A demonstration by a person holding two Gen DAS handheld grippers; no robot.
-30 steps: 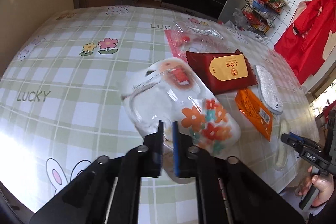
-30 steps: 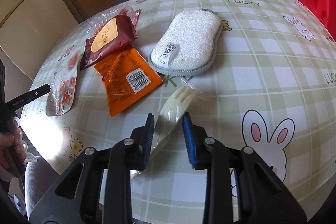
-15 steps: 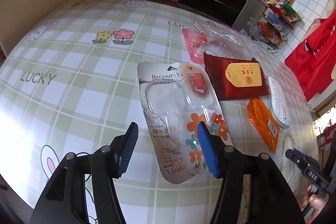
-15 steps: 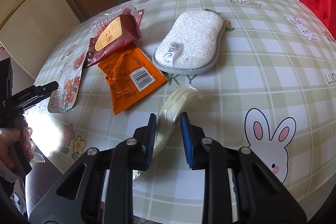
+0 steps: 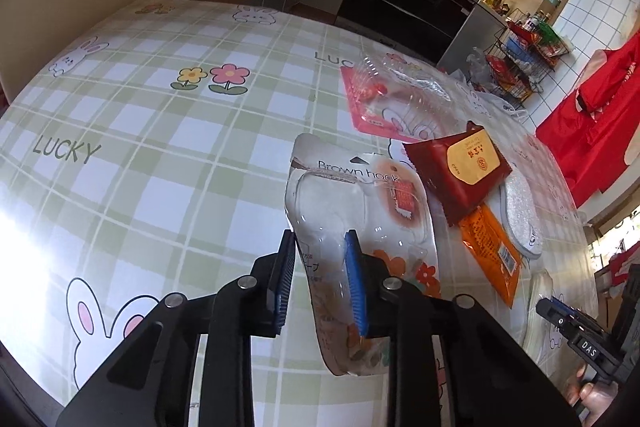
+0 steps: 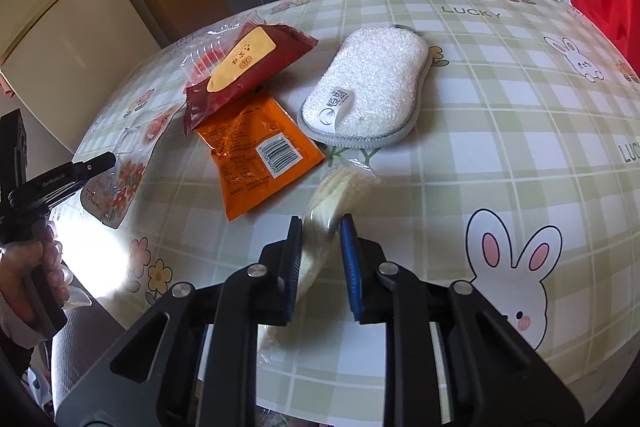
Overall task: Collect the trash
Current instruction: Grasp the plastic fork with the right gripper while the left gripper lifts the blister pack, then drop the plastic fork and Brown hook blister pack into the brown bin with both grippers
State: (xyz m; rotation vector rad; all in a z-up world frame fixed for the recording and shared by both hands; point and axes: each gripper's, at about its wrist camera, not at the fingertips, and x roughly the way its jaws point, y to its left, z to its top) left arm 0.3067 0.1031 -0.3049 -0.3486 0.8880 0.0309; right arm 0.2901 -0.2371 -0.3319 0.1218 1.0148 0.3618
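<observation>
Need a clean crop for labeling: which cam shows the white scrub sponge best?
Right wrist. The white scrub sponge lies fully in view there, top face and label tab visible, nothing covering it. The left wrist view shows it only as a foreshortened sliver, partly hidden behind the dark red packet.

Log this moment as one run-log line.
left gripper: open, straddling hook package edge | right gripper: closing around wrapped fork | package, fork on table
</observation>
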